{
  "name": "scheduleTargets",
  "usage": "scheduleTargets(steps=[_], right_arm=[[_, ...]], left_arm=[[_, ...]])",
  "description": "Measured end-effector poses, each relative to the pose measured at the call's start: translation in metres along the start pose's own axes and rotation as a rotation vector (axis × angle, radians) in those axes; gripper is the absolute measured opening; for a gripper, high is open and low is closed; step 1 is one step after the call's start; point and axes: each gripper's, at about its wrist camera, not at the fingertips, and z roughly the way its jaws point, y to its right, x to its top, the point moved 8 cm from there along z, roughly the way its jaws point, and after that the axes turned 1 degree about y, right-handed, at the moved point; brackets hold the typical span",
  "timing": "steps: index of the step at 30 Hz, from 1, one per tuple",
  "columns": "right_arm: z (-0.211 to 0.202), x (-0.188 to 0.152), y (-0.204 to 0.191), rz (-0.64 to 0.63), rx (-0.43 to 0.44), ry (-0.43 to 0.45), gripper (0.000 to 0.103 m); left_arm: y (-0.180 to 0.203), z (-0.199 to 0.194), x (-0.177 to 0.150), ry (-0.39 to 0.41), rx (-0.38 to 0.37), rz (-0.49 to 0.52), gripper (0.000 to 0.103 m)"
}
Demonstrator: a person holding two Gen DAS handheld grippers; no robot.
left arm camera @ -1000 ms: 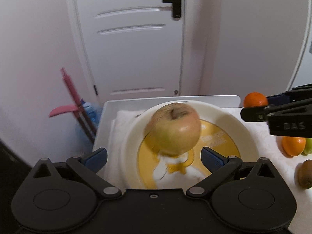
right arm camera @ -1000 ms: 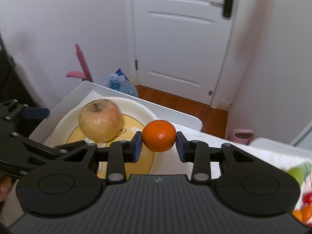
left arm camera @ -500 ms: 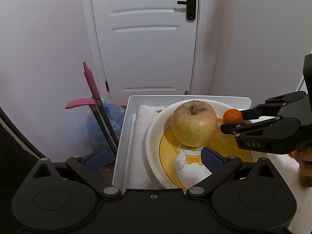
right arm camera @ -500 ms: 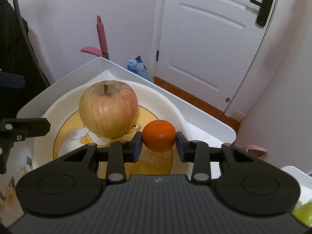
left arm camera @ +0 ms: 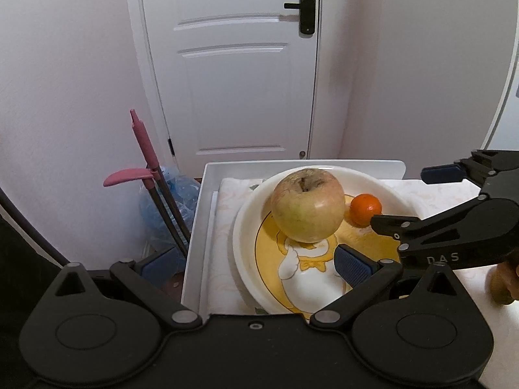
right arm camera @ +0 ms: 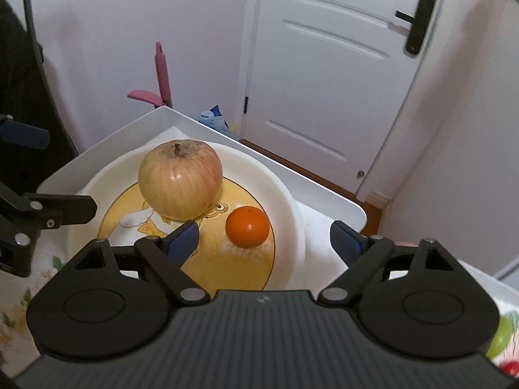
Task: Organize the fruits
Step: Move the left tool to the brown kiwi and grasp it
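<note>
From the right wrist view we see the right gripper (right arm camera: 262, 236) with its jaws spread wide, having just been opening; the small orange (right arm camera: 247, 226) that lies between them touches neither blue pad. The orange rests on the yellow centre of the white plate (right arm camera: 285, 194), and the large apple (right arm camera: 180, 179) stands stem-up at its 10 o'clock, the two close but apart. The plate sits in a white tray (right arm camera: 337, 199), whose far corner points toward the white door (right arm camera: 331, 74) at 1 o'clock. From the left wrist view we see the left gripper (left arm camera: 256, 261) wide as well, with nothing between its pads: its right-hand pad lies over the plate (left arm camera: 246, 227) and its left-hand pad hangs past the tray (left arm camera: 194, 243) edge. Here the apple (left arm camera: 308, 204) fills the plate's middle and the orange (left arm camera: 365, 209) lies at the apple's 3 o'clock, just ahead of the right gripper (left arm camera: 418, 194), which enters from the 3 o'clock edge of the frame. A pink-handled tool (left arm camera: 146, 152) leans on the wall at 9 o'clock of the tray, with a blue plastic bag (left arm camera: 168, 201) at its foot.
</note>
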Motion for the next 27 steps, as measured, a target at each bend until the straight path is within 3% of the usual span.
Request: scheduleTargets(steps=[6,13,17,27], right_arm=[[-0.050,0.008,0.006,0.114,-0.019,0.021,0.103],[-0.107,0.002,0.021,0.208,-0.103,0.049,0.103],[-0.139,-0.012,0.037,0.244,-0.164,0.067,0.103],[-0.203,-0.075,0.097,0.257,-0.213,0.046,0.103]], left_arm=[[0.008,-0.026,0.010,0.035,-0.015,0.003,0.103],[0.028,-0.057,0.016,0.076,-0.051,0.031,0.103],[0.045,-0.074,0.018,0.095,-0.077,0.052,0.103],[0.107,-0.107,0.000,0.087,-0.039,0.078,0.103]])
